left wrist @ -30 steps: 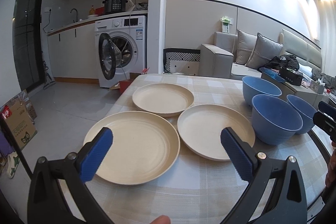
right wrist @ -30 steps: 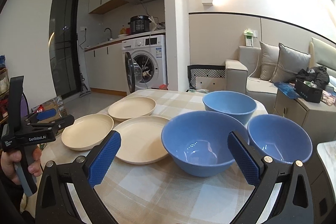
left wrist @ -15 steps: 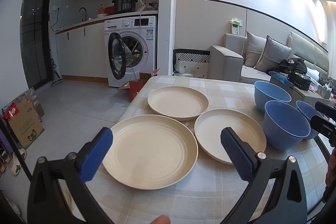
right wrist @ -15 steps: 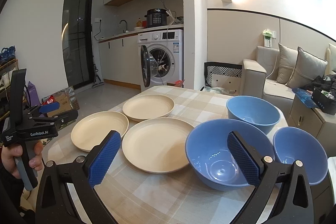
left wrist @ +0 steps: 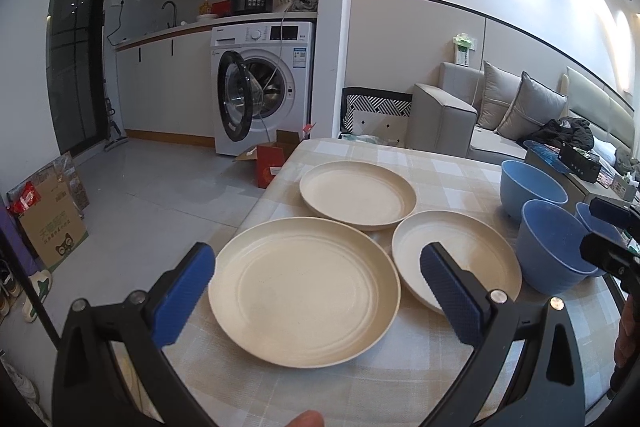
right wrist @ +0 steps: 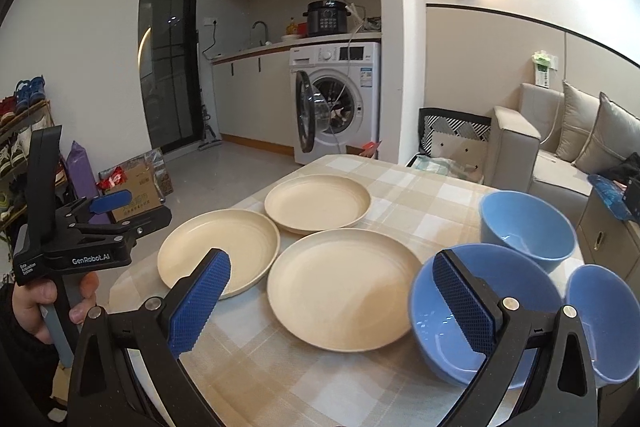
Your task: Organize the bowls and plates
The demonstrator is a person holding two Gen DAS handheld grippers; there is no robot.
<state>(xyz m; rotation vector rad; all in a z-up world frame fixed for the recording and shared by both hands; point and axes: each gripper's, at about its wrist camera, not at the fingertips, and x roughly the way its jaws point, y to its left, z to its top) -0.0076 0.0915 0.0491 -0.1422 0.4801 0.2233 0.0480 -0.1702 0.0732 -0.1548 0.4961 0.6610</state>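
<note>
Three cream plates (left wrist: 304,295) clustered on checkered counter (right wrist: 420,191) — three blue bowls (right wrist: 480,311) grouped just right of them. Your left gripper (left wrist: 316,295) hovers over nearest plate, jaws wide, empty. Your right gripper (right wrist: 332,307) — jaws wide, holding nothing.

You have three cream plates (right wrist: 344,287) on the bench (right wrist: 424,195), all lying flat and unstacked, and three blue bowls (right wrist: 524,227) standing to their right. You hold two grippers, one in each hand: the left gripper (left wrist: 318,293) and the right gripper (right wrist: 332,301), both with two blue-padded fingers spread apart and empty.
</note>
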